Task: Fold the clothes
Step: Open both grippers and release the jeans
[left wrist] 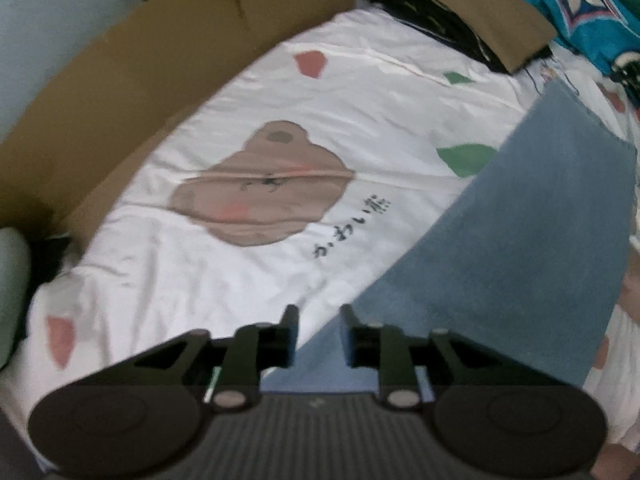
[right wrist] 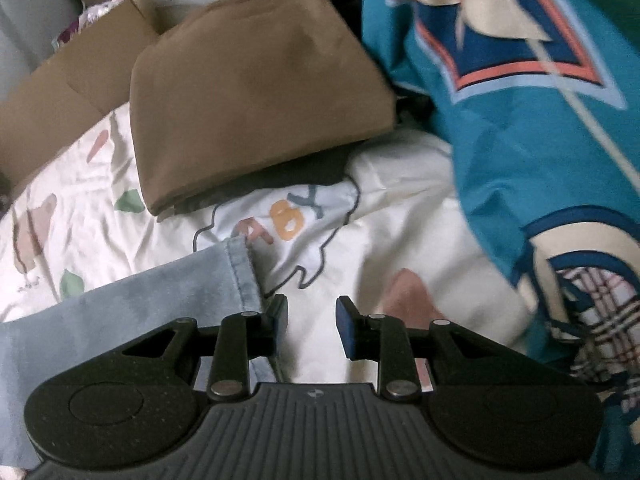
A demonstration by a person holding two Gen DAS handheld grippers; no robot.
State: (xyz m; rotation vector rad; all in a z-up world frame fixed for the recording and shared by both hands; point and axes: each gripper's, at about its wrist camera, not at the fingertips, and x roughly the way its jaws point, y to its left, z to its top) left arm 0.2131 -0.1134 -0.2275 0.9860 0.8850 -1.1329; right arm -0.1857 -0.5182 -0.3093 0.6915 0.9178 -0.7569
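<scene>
We look down along both grippers onto a white bedsheet (left wrist: 360, 120) printed with a brown bear face, red and green patches and a line of dark script.

Left gripper (left wrist: 319, 320): jaws apart, nothing between the pads. Through the gap we see the sheet and the near edge of a blue garment (left wrist: 500, 248). The blue garment lies flat on the sheet, spreading from just under the gripper toward the right side of the left wrist view. We see no contact between the fingers and the cloth.

Right gripper (right wrist: 311, 312): jaws also apart, bare sheet (right wrist: 400, 208) between them. The same blue garment (right wrist: 140, 300) lies to the left in this view, its stitched hem ending just beside the left finger (right wrist: 276, 316); touching or not, we cannot tell.

Beyond it, a folded tan garment (right wrist: 248, 92) sits on something dark, near the top of the sheet; it shows in the left wrist view too (left wrist: 480, 12). A teal patterned cloth (right wrist: 520, 120) is heaped along the right side, over a plaid fabric (right wrist: 612, 320).

Brown cardboard (left wrist: 140, 92) runs along the far left edge of the bed.
</scene>
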